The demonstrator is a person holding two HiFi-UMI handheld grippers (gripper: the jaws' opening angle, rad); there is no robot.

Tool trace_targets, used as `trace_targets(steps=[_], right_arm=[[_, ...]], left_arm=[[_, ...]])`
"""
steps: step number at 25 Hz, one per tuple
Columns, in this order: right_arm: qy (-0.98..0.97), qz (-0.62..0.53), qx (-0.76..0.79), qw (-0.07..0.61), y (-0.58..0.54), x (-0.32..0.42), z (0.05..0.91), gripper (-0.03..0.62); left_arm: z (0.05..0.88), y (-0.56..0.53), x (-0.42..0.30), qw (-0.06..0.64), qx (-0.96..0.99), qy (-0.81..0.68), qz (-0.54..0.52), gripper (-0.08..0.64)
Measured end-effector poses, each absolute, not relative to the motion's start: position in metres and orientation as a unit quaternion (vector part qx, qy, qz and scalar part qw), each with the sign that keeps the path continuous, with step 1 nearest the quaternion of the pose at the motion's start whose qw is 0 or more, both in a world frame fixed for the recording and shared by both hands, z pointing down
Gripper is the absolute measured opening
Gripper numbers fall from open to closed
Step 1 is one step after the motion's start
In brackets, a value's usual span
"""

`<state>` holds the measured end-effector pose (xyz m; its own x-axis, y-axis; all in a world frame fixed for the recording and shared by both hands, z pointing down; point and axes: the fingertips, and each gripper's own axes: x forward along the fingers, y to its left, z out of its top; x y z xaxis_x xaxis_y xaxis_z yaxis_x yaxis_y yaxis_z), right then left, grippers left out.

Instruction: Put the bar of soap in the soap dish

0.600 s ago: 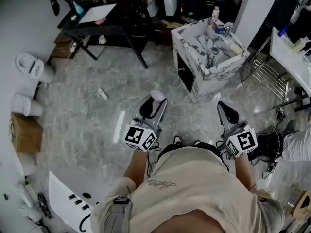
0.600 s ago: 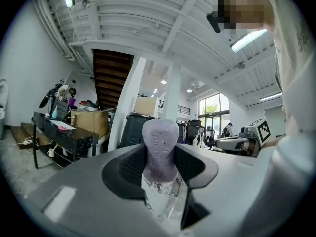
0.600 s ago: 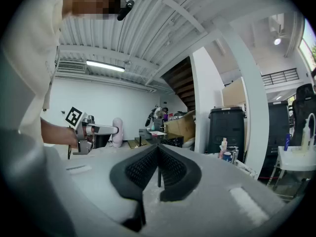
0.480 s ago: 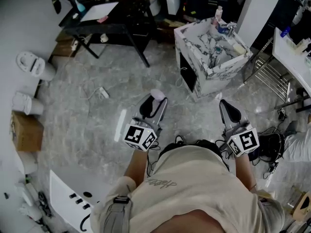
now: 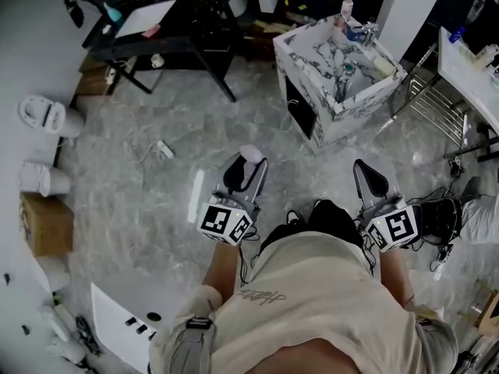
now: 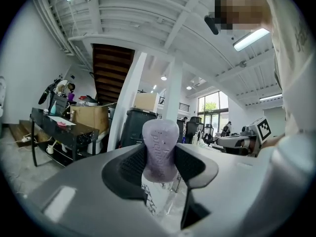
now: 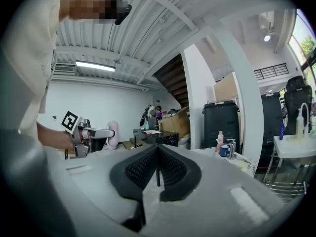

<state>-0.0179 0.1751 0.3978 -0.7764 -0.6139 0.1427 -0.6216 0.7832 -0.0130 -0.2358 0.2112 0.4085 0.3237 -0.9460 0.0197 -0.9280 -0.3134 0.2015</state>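
Note:
A pale lilac bar of soap (image 6: 160, 149) stands upright between the black pads of my left gripper (image 6: 160, 158), which is shut on it. From the head view the soap (image 5: 251, 156) pokes out past the left gripper (image 5: 245, 171), held level over the grey floor. My right gripper (image 5: 368, 179) hangs level beside it, its pads pressed together on nothing (image 7: 157, 160). Ahead and to the right stands a marble-patterned washstand (image 5: 312, 68) with a basin, bottles at its back corner and a small cream object (image 5: 382, 65) on its right rim. Whether that is the soap dish I cannot tell.
A black table (image 5: 168, 31) stands at the far left, with white ceramic fixtures (image 5: 47, 115) and a cardboard box (image 5: 47, 220) along the left wall. A power strip (image 5: 164, 149) lies on the floor. A metal rack (image 5: 437, 114), a white counter (image 5: 468, 65) and cables (image 5: 440, 220) fill the right side.
Both grippers keep their places and their grips. The head view has shifted a little, so the washstand and the table now sit slightly higher in the picture.

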Motion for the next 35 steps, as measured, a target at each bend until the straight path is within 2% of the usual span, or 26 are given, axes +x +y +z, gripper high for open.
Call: trace_targets(steps=[7, 15, 22, 35], right_arm=[[-0.937, 0.052, 0.336, 0.080, 0.129, -0.011, 0.419, 0.002], [-0.941, 0.081, 0.328, 0.016, 0.012, -0.023, 0.418, 0.002], [-0.944, 0.074, 0.320, -0.006, -0.070, -0.031, 0.411, 0.002], [-0.939, 0.098, 0.327, 0.035, -0.119, -0.036, 0.440, 0.002]], left_arm=[[0.421, 0.160, -0.238, 0.119, 0.804, -0.581, -0.049, 0.201], [0.391, 0.045, -0.230, 0.090, 0.819, -0.566, -0.009, 0.202], [0.354, -0.046, -0.203, 0.065, 0.841, -0.537, -0.020, 0.202], [0.367, -0.113, -0.197, 0.082, 0.866, -0.494, 0.000, 0.202]])
